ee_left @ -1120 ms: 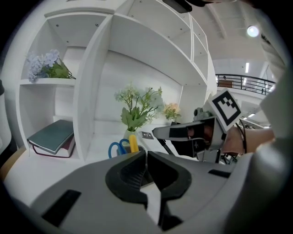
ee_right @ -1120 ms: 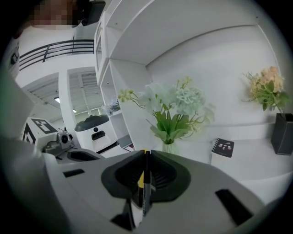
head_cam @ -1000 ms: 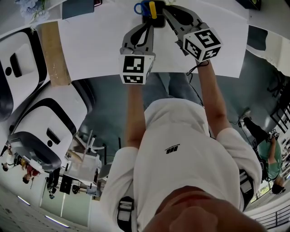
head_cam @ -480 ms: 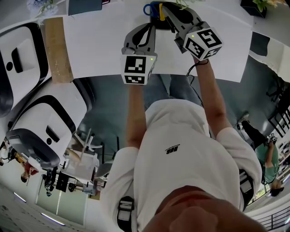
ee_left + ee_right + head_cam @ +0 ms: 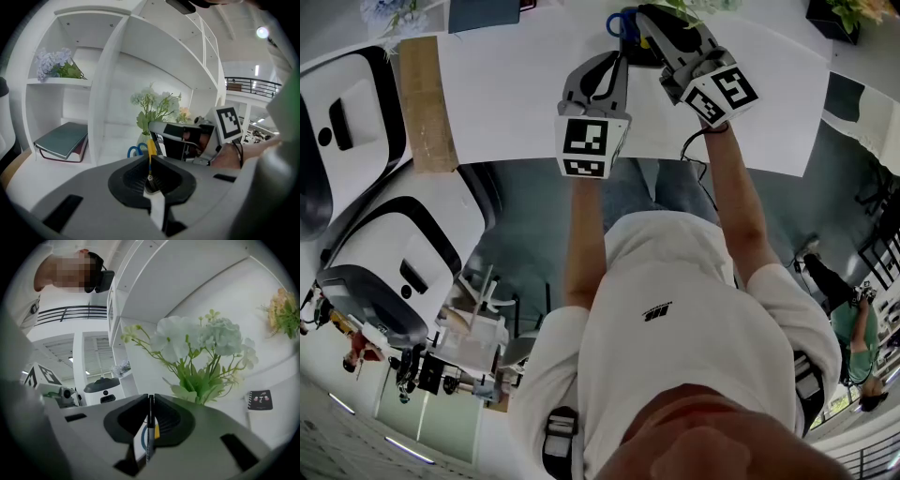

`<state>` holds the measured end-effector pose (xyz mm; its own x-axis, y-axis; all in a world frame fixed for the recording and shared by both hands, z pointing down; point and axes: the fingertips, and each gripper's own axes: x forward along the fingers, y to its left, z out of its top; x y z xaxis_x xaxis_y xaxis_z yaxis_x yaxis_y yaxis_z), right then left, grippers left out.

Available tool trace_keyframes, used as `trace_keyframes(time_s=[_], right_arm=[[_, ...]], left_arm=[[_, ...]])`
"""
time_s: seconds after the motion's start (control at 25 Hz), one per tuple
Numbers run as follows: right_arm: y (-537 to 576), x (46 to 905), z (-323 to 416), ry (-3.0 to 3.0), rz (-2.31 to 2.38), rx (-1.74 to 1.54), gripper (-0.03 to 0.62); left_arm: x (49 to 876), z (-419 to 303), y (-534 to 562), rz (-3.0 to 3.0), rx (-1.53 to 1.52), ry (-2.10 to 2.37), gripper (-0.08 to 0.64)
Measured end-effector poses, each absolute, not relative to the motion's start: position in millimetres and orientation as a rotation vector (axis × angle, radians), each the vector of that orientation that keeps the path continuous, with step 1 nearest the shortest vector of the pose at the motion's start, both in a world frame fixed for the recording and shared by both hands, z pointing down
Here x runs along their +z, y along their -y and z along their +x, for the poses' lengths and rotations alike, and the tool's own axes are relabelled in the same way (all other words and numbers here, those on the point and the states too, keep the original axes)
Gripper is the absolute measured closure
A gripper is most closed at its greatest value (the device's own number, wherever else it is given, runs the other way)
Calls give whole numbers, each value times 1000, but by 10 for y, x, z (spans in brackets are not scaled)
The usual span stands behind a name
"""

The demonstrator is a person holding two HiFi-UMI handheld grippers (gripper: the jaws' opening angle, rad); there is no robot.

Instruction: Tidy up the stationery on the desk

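White desk (image 5: 516, 84), slim black pen (image 5: 150, 427), upright

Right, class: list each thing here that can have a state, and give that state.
right hand-held gripper: shut on the black pen.
black pen: clamped between those jaws.
left hand-held gripper: shut, seemingly on the pen holder rim.
pen holder: upright, with scissors and yellow pen standing inside.
scissors: handles up.
books: closed, stacked flat on the shelf.
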<state>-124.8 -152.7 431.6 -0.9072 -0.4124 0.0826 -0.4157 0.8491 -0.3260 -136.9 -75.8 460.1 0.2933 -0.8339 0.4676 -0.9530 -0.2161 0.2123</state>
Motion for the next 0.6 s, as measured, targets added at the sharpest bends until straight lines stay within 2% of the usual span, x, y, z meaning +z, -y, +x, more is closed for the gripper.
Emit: trace_keyframes(time_s=[0.6], right_arm=[[1415,4513,-1118,2897,670,422,538]], left_arm=[[4562,-1327,785,2124,339,1590,560]])
